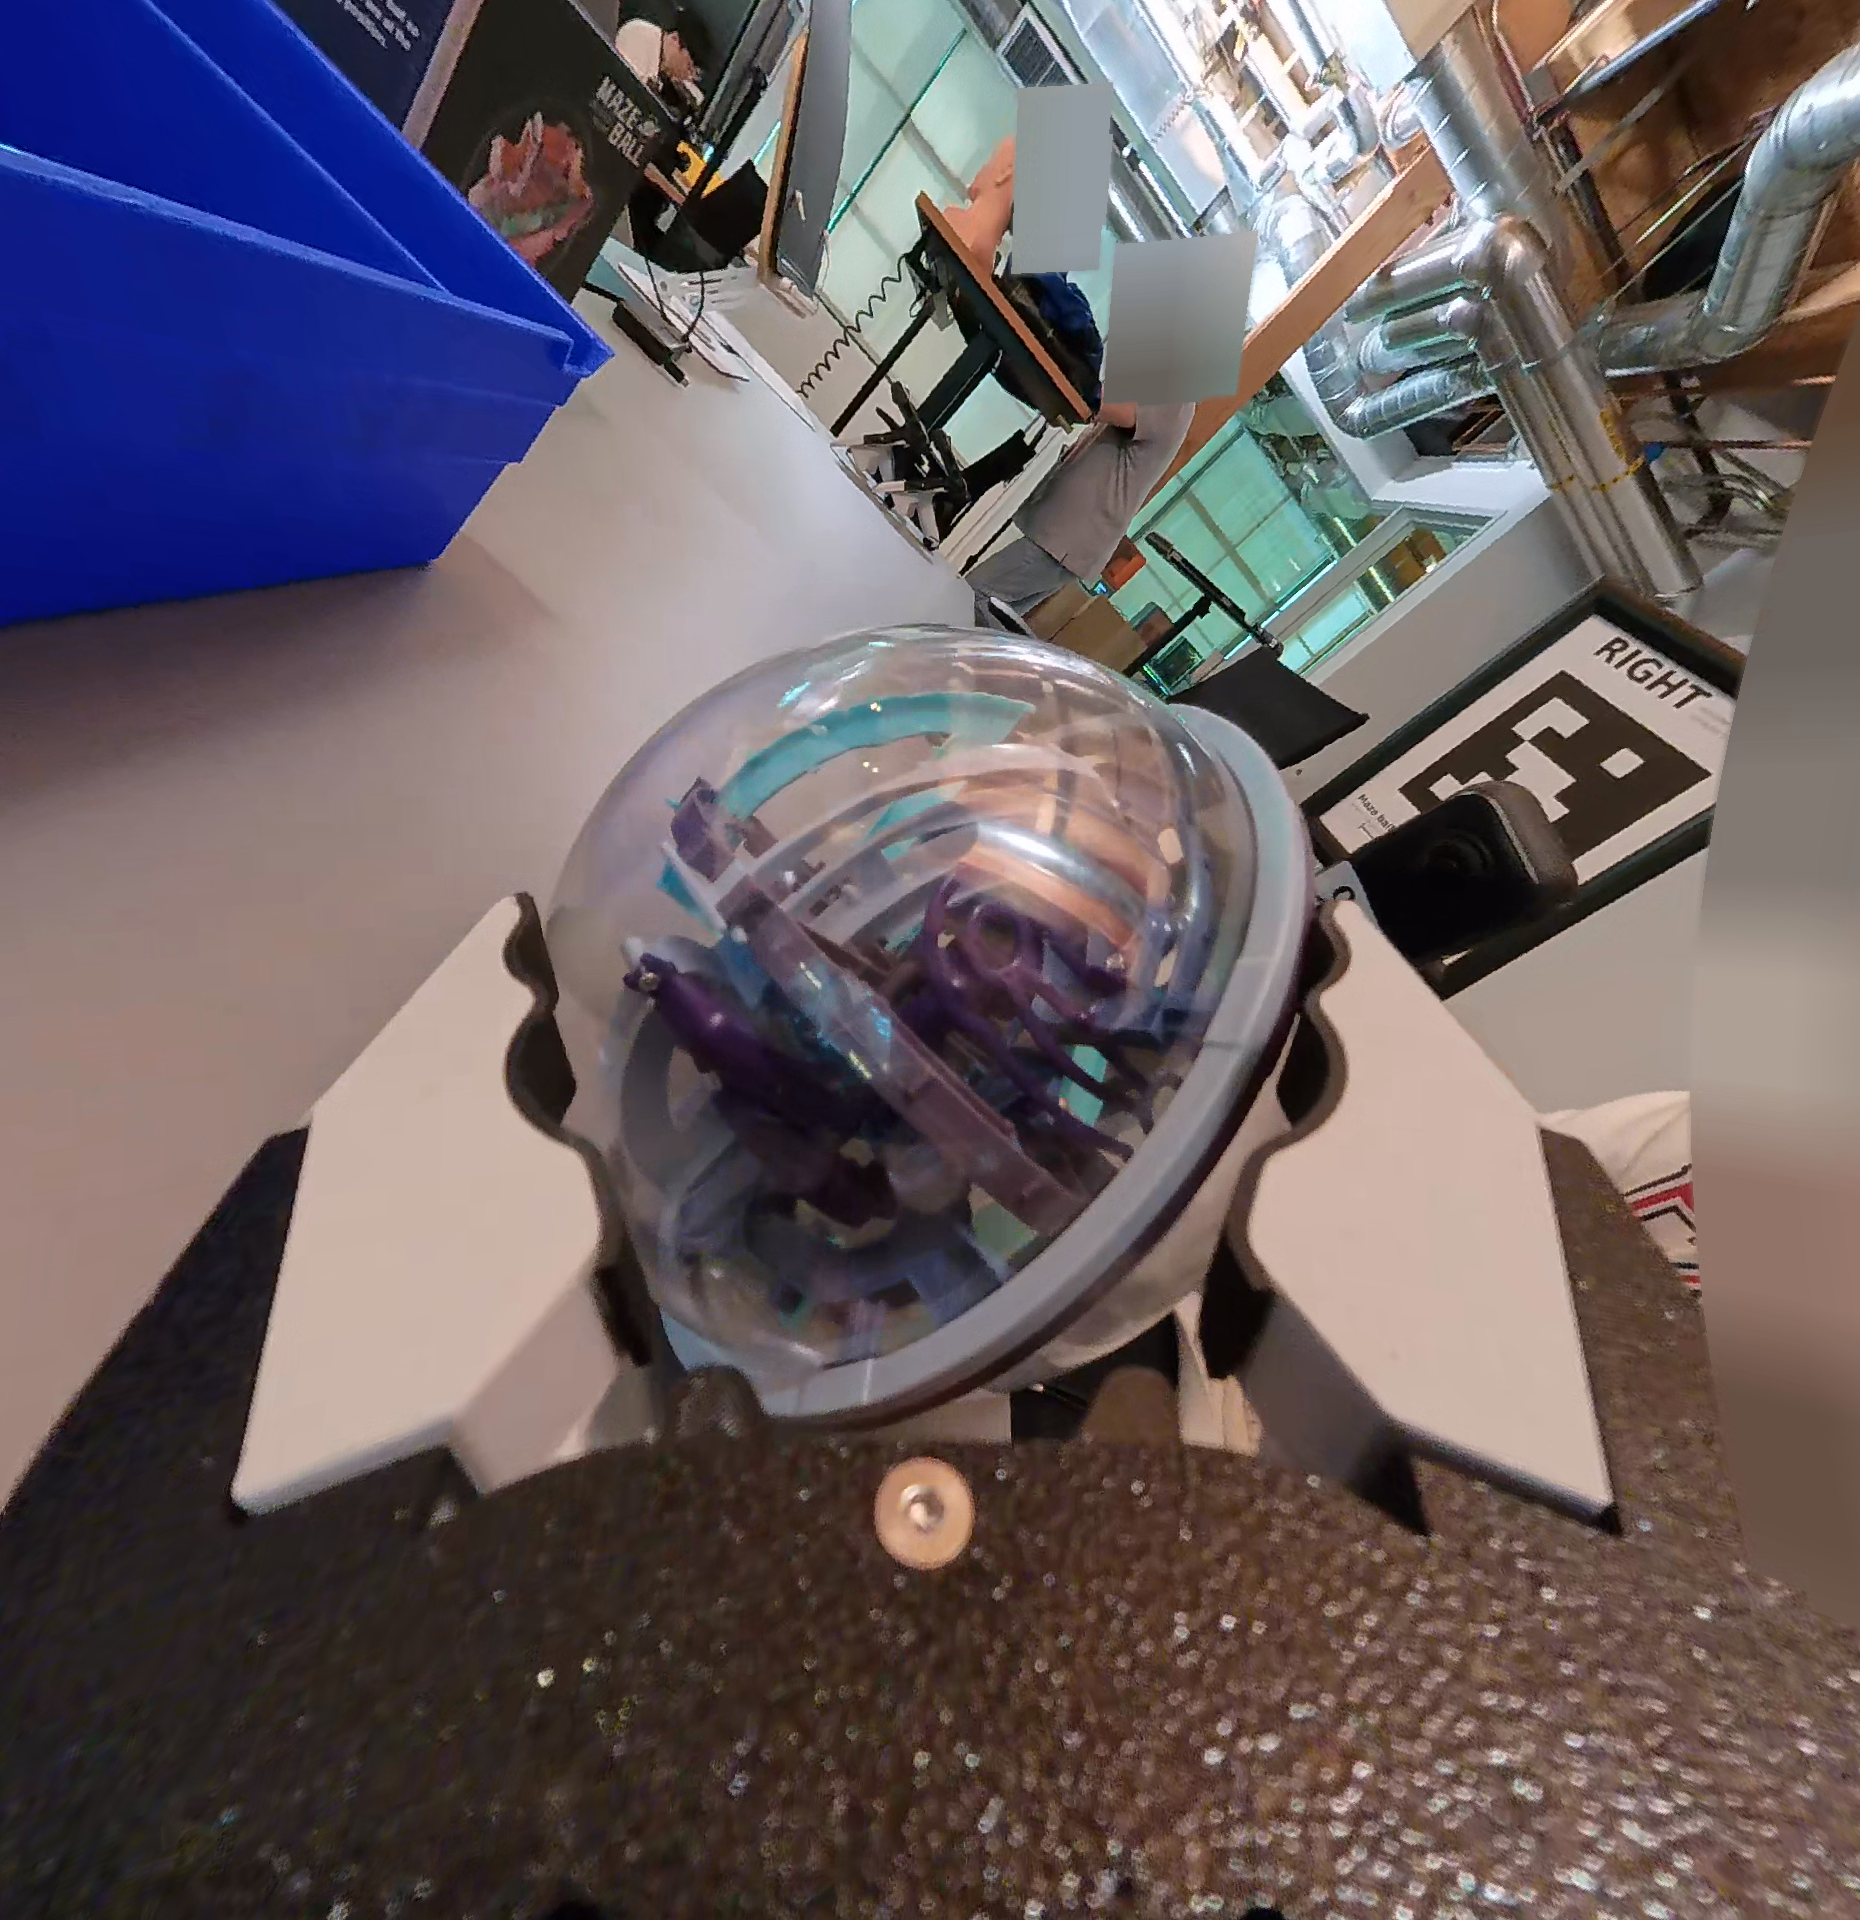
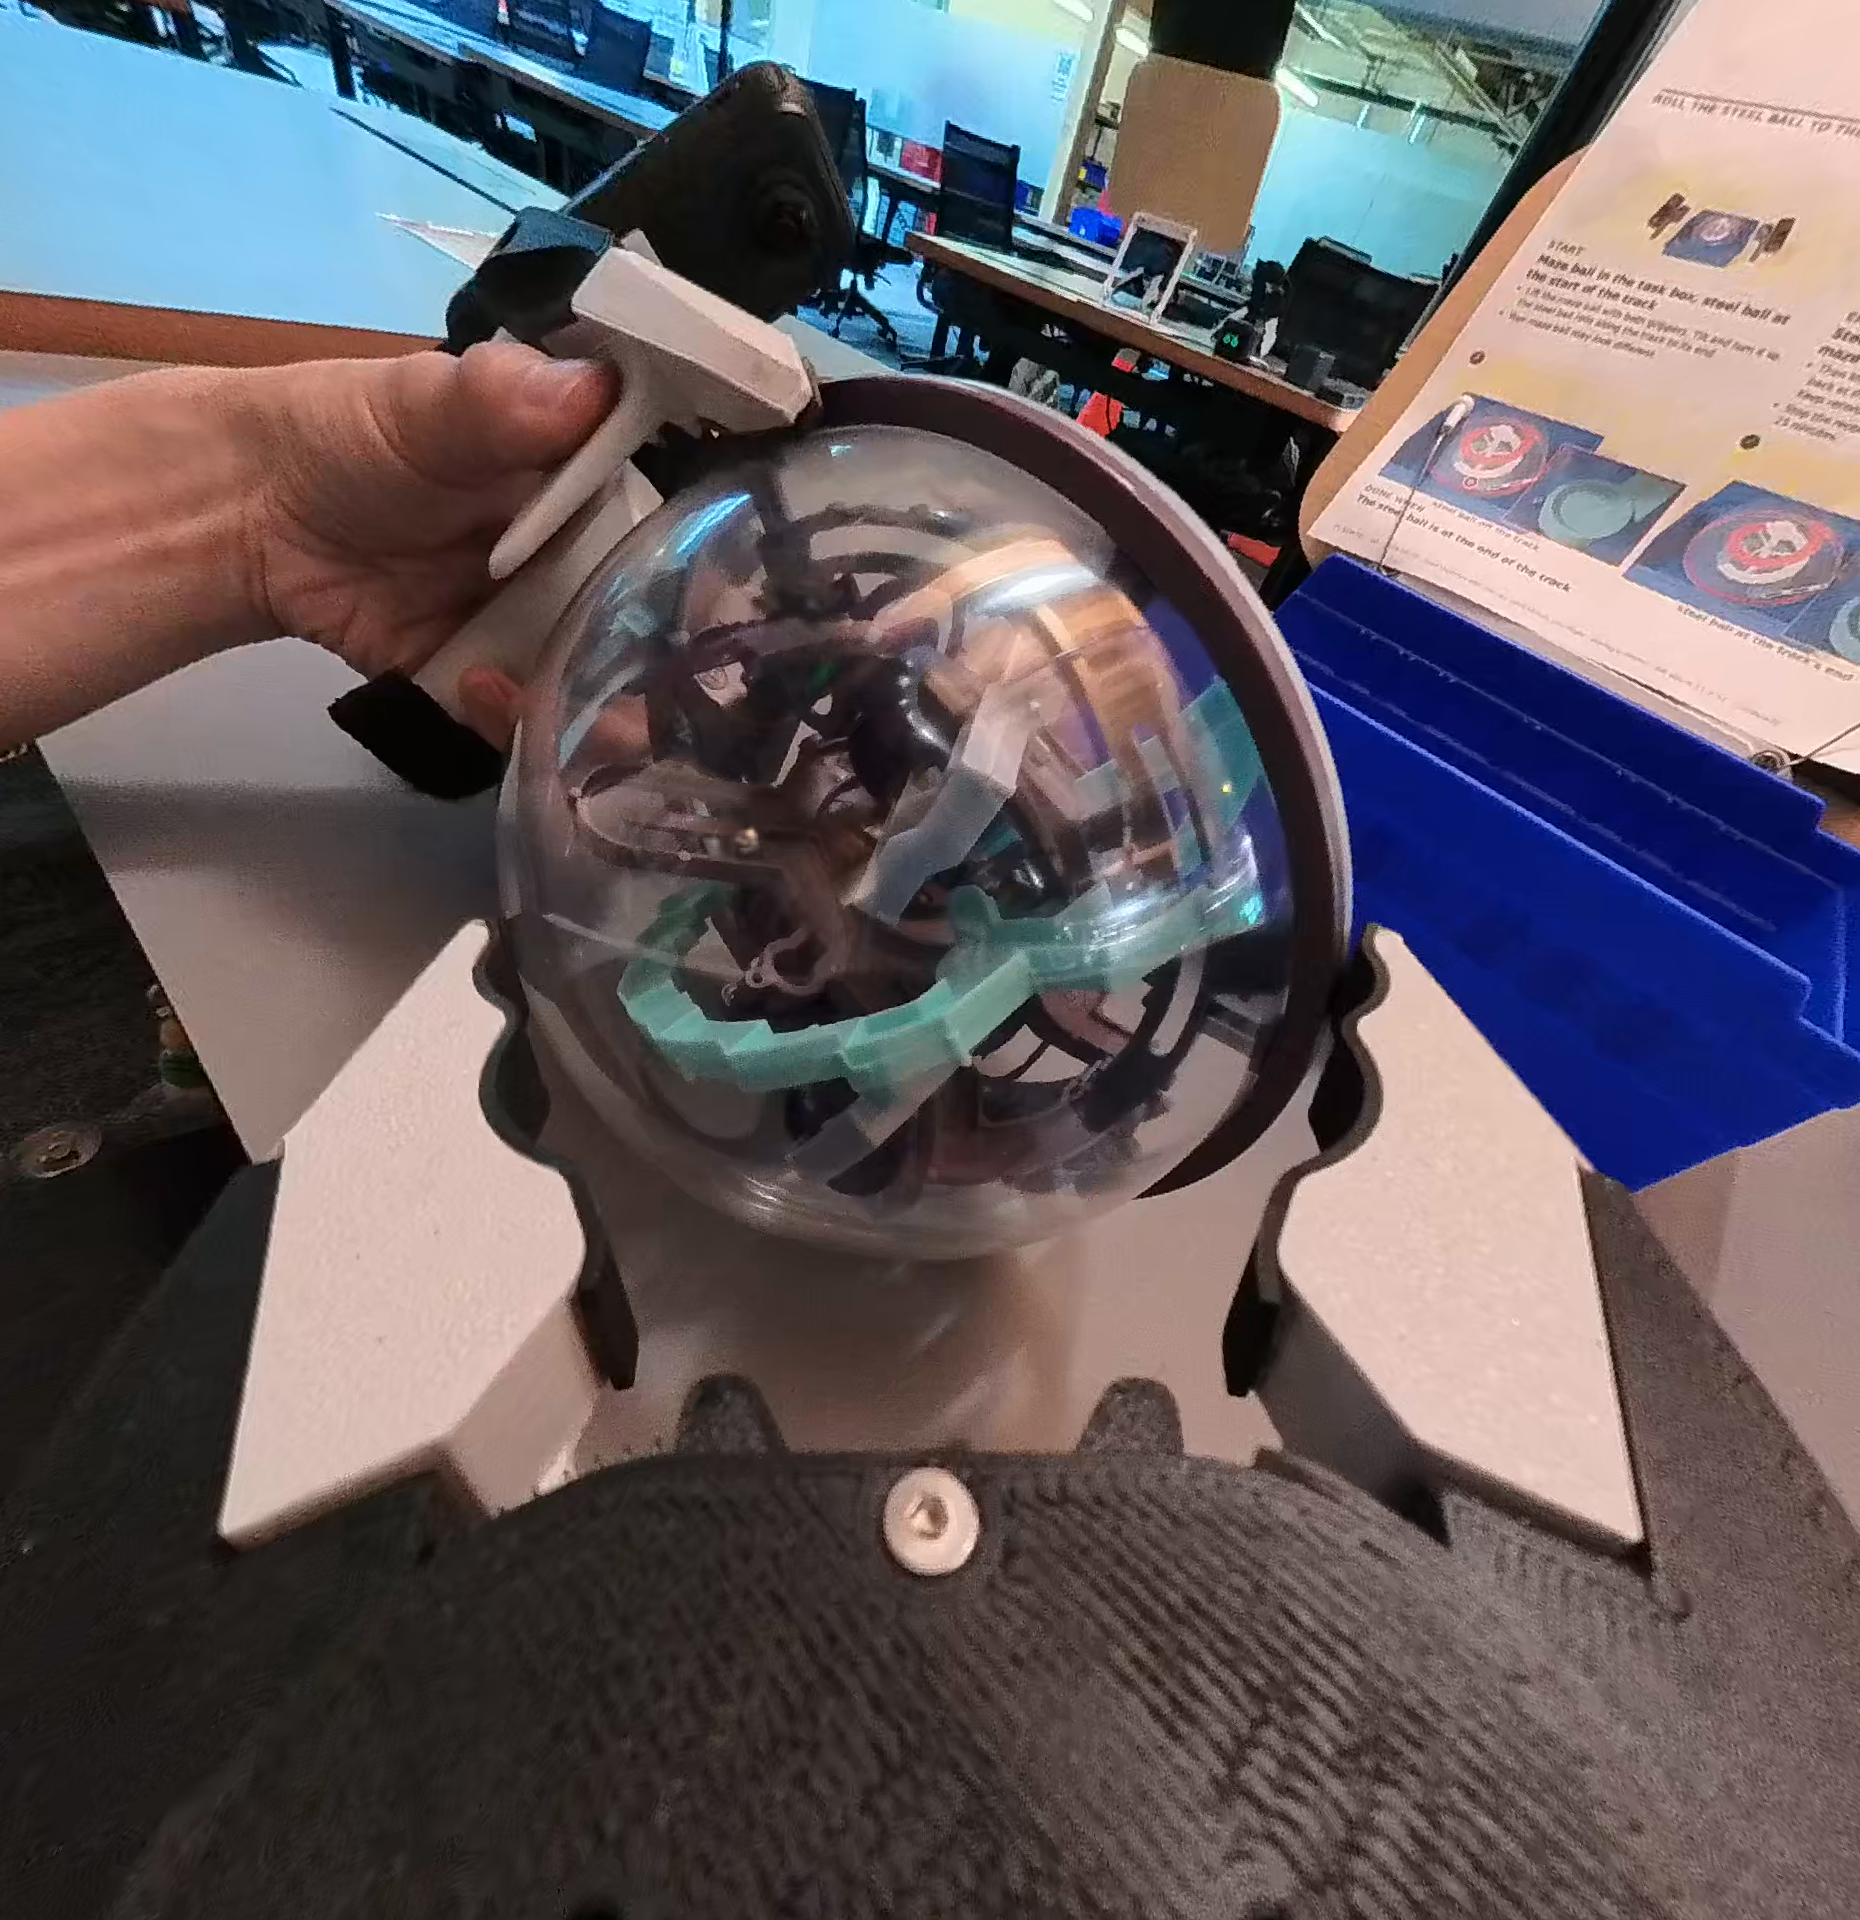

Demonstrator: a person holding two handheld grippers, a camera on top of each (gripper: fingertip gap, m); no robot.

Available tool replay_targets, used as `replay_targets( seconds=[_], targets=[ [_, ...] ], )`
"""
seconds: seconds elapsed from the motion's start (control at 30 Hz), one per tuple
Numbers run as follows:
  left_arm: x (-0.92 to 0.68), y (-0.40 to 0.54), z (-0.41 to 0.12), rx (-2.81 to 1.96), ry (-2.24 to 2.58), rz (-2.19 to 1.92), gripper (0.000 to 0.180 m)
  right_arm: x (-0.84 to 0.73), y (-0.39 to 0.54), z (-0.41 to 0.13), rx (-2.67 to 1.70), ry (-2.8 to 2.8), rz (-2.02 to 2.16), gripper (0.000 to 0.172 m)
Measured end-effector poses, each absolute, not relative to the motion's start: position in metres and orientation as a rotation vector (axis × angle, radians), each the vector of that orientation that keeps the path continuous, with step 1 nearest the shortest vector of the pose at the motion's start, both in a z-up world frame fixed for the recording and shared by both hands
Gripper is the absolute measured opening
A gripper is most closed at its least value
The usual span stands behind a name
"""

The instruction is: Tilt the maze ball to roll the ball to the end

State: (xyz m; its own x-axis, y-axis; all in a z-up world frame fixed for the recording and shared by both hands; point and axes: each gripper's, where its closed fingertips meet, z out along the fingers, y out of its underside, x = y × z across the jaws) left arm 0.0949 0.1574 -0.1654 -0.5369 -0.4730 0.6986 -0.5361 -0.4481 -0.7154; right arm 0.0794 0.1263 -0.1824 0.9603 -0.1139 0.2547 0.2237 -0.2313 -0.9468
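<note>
You're in an open-plan lab or maker workspace. Exposed silver ducting (image 1: 1591, 281) runs under a timber ceiling beam (image 1: 1352, 270). Long white worktables (image 2: 178, 177) sit in rows with black office chairs (image 2: 973, 177) and glass partitions (image 1: 1279, 540) behind. People stand at a height-adjustable desk (image 1: 993, 301). Your bench carries a blue plastic bin (image 1: 230, 416), a printed instruction sheet (image 2: 1674, 395) and a framed marker card (image 1: 1591, 769).

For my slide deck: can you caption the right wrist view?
Right gripper clamps the clear maze ball above the grey table, left gripper gripping its far side, blue bin alongside.
</note>
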Motion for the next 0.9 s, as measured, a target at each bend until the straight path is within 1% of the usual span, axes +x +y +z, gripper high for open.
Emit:
replay_targets(
  seconds=[0.3,0.73,0.9],
  targets=[
    [0.1,0.159,-0.165,1.536,-1.572,2.171,0.136,0.086,0.125,-0.194,-1.789,-0.207,-0.405,0.149],
    [0.101,0.157,-0.165,1.557,-1.589,2.161,0.136,0.089,0.117,-0.197,-1.801,-0.303,-0.406,0.143],
    [0.093,0.15,-0.164,1.437,-1.66,2.181,0.136,0.083,0.118,-0.204,-1.793,-0.398,-0.412,0.145]
  ],
)
